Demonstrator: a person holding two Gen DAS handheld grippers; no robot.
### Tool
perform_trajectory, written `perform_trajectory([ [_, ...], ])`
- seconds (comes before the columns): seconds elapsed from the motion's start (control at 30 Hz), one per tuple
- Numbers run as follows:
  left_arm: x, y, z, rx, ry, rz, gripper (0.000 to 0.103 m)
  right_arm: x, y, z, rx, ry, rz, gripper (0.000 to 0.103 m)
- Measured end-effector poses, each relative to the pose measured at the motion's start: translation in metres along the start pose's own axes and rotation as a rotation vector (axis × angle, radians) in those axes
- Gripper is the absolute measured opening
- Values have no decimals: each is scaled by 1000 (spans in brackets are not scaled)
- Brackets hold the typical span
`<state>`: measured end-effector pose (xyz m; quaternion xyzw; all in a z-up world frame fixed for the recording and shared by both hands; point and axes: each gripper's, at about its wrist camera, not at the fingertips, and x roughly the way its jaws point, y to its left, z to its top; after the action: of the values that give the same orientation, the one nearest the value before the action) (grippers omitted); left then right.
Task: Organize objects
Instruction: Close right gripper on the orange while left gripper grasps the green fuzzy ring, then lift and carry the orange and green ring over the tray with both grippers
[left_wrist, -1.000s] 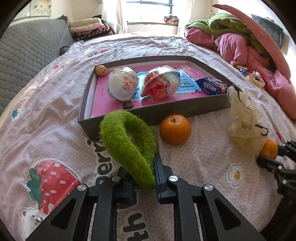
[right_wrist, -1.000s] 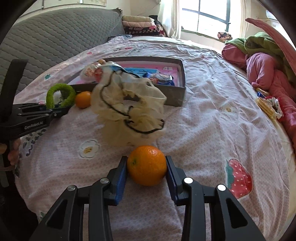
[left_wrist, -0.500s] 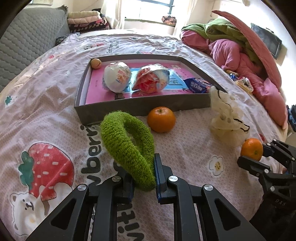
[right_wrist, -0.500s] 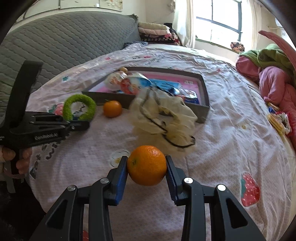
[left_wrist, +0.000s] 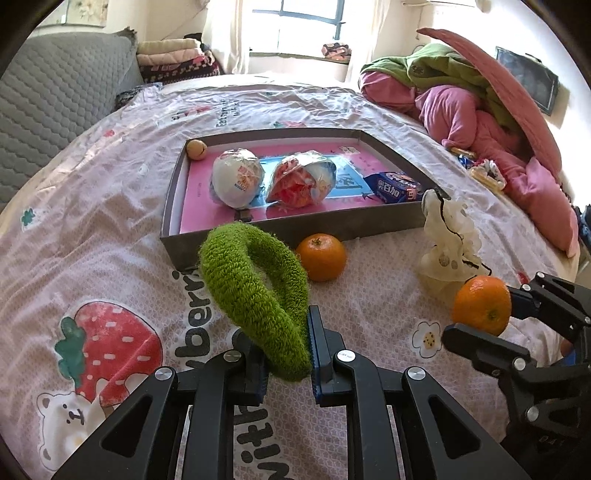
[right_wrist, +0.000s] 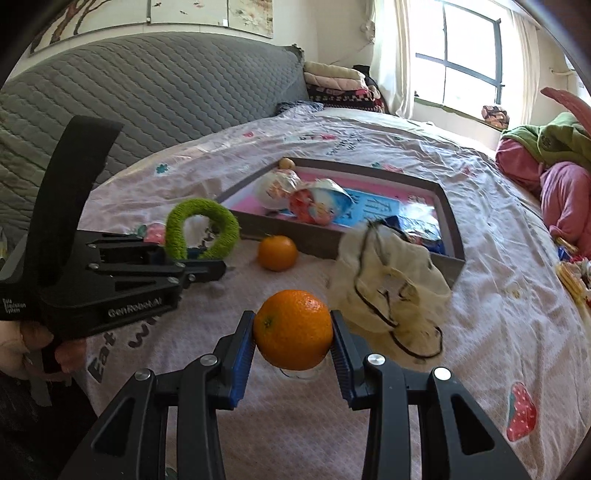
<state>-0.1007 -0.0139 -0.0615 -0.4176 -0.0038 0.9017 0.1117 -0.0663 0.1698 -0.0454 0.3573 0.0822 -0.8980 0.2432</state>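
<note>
Left wrist: fuzzy green ring, round glossy orange

A grey quilted headboard fills the view from nine to twelve o'clock in the right wrist view; folded blankets are stacked just beside its far end, at about one o'clock; a bright window with pale curtains stands beyond them. A heap of pink and green bedding lies at two o'clock in the left wrist view; the pink bedsheet bears a strawberry print at eight o'clock, above a small white bear.
</note>
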Motion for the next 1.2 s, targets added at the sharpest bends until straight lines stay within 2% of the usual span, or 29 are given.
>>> perform_trajectory([
  [0.37, -4, 9, 9, -44, -31, 16, 17, 3, 5, 5, -4, -43, 32, 39],
  [0.8, -9, 8, 16, -61, -62, 23, 17, 0, 0, 13, -2, -122, 24, 39],
  [1.0, -7, 6, 16, -52, -65, 34, 17, 9, -5, 13, 15, -98, 35, 39],
  [1.2, 0, 7, 16, -70, -64, 46, 17, 4, -9, 15, 31, -130, 41, 39],
])
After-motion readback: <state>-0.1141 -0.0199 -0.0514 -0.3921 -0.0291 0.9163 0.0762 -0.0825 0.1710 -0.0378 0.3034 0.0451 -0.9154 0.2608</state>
